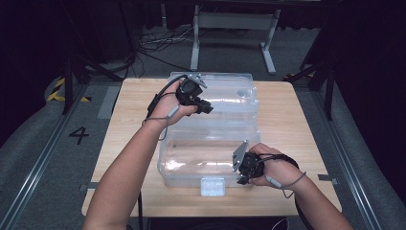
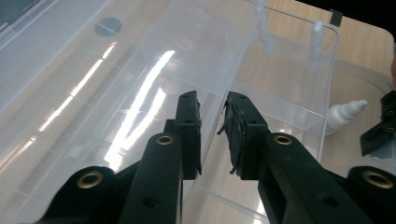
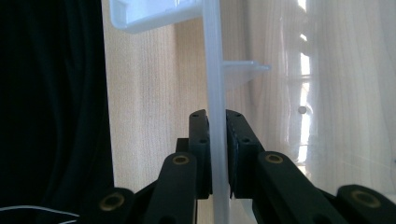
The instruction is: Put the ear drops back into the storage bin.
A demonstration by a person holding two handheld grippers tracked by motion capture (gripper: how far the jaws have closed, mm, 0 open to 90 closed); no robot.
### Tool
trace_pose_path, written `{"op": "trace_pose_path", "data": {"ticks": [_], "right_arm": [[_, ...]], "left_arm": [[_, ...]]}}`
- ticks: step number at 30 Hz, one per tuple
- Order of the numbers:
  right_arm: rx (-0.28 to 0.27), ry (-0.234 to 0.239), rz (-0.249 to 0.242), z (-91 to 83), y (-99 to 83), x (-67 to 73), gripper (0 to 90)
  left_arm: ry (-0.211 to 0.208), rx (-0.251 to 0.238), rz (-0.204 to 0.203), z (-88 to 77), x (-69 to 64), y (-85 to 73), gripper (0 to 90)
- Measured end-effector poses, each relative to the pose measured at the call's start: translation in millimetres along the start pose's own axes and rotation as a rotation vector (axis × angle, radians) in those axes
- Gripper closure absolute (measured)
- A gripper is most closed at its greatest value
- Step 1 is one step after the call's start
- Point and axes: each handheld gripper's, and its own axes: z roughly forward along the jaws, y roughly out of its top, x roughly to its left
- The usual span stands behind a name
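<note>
Apparently working on the lid (image 1: pixel 230 96) of the clear plastic box (image 1: pixel 191 163), and judging it as somewhere in the middle. Seeing the lid swung back behind the box on the wooden table (image 1: pixel 297 124), so the opening part looking already done. Not yet seeing the lid brought down or the front latch (image 1: pixel 212 186) fastened, if closing is the aim. Seeing a small white bottle (image 2: pixel 345 114) lying inside, near the far wall.

Holding the box steady with the right gripper (image 3: pixel 216 114): jaws pressed together on the thin front rim near the right corner, the white edge passing straight up between them. Reaching with the left gripper (image 2: pixel 212 100) to the near edge of the lid, at the back of the box. Jaws there standing a little spread, one on each side of the clear edge, with a gap showing between them, so probably straddling and not yet clamping. Needing, most likely, a firm pinch there before turning the lid.
</note>
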Motion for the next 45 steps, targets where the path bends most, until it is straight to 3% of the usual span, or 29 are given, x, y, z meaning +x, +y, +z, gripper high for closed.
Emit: {"op": "trace_pose_path", "data": {"ticks": [13, 35, 45], "right_arm": [[-0.003, 0.003, -0.006, 2.3, -0.2, -0.9, 82.1], [-0.01, 0.001, 0.002, 3.1, -1.4, -0.3, 82.0], [-0.015, -0.004, 0.004, 3.5, -1.7, 0.2, 82.0]], "left_arm": [[-0.042, 0.015, -0.002, -2.4, -1.4, 1.0, 81.5], [-0.052, 0.076, 0.086, -15.3, -26.8, 4.9, 83.8], [-0.059, 0.097, 0.106, -17.8, -35.4, 5.7, 84.5]]}}
